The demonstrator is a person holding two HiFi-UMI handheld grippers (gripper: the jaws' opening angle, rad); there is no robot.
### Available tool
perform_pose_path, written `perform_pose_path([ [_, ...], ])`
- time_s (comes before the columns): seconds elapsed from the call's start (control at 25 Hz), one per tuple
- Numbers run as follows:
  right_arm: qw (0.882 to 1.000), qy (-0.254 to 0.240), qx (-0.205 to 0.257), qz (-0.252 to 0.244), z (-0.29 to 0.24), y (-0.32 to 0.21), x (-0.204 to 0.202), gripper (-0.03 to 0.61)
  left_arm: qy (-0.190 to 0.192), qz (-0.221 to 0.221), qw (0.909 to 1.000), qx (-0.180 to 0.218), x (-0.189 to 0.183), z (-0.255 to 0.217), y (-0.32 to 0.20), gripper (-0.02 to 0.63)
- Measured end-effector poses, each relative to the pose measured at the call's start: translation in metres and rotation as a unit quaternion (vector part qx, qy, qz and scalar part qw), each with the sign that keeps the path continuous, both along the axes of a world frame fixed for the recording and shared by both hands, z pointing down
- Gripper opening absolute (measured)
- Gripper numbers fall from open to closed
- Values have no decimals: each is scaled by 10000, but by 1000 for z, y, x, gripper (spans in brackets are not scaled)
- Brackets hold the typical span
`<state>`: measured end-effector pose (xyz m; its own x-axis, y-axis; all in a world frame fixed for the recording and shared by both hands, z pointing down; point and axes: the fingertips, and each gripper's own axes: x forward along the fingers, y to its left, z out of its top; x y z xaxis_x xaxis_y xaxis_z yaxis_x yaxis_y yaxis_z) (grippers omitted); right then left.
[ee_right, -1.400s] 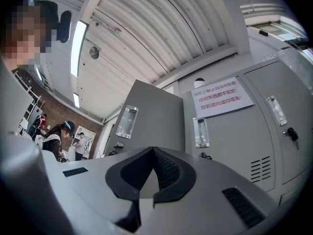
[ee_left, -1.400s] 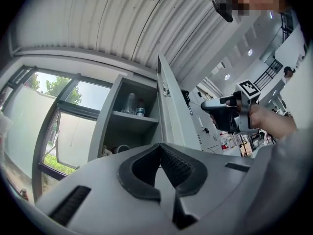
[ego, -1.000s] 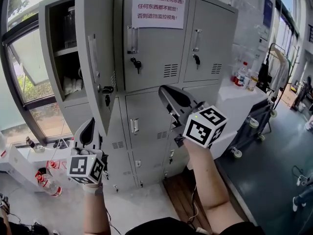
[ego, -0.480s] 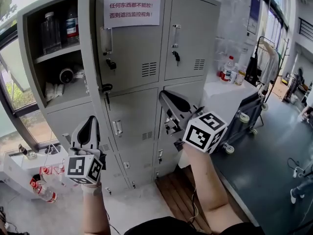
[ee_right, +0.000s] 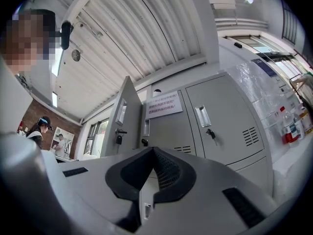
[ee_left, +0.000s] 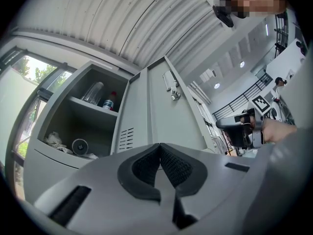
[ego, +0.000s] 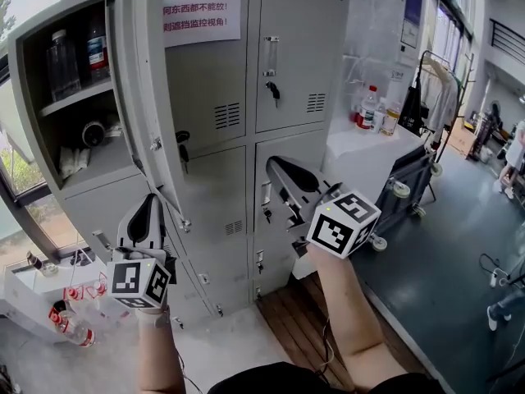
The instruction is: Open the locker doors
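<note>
Where the lockers are: grey locker cabinet (ego: 246, 179) dead ahead, filling most of the head view.
Open door: the top-left door (ego: 146, 97) is swung out toward the camera, pretty much edge-on, with a key (ego: 182, 143) hanging at its lock.
Inside it: bottles (ego: 74, 52) on the upper shelf, a roll (ego: 93, 132) and some crumpled white stuff underneath.
Closed doors: the top-middle door (ego: 205, 89) carries a paper notice (ego: 203, 11) with red print. The top-right door (ego: 299, 56) is closed with a key in its lock, and the rows below look closed as well.
Left gripper (ego: 152, 197): low on the left, pointing up, below the open door's bottom corner and apart from it. Jaws clenched together, empty.
Right gripper (ego: 272, 164): held up in front of the middle-row door on the right. Jaws pressed together too, holding nothing.
Off to the right: a white surface (ego: 361, 142) just beside the cabinet with plastic bottles (ego: 371, 109) on it, and a wheeled rack (ego: 414, 179) further out.
</note>
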<state>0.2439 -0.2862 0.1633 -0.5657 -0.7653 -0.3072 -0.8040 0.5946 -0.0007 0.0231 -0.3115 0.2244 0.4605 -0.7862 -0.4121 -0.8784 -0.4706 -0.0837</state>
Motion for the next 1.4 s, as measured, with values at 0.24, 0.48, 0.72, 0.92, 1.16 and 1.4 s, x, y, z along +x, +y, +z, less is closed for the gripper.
perform_pose_path([
  [0.24, 9999, -103, -71, 62, 12, 4, 2, 26, -125, 122, 9998, -22, 4, 0, -2, 17],
  [0.48, 9997, -161, -168, 79, 28, 9, -7, 26, -145, 201, 9997, -53, -1, 4, 3, 17],
  [0.72, 9995, -176, -258, -102, 49, 16, -35, 26, -268, 241, 9992, -193, -13, 25, 19, 17],
  [0.92, 9995, 6, -265, -173, 76, 27, -71, 26, -555, 278, 9974, -361, -22, 52, 35, 17],
  [1.16, 9988, 306, -328, -207, 120, 38, -112, 26, -827, 211, 9935, -747, -35, 95, 55, 17],
  [1.4, 9965, 580, -554, -248, 167, 46, -145, 26, -749, -2, 9900, -1195, -66, 136, 71, 17],
])
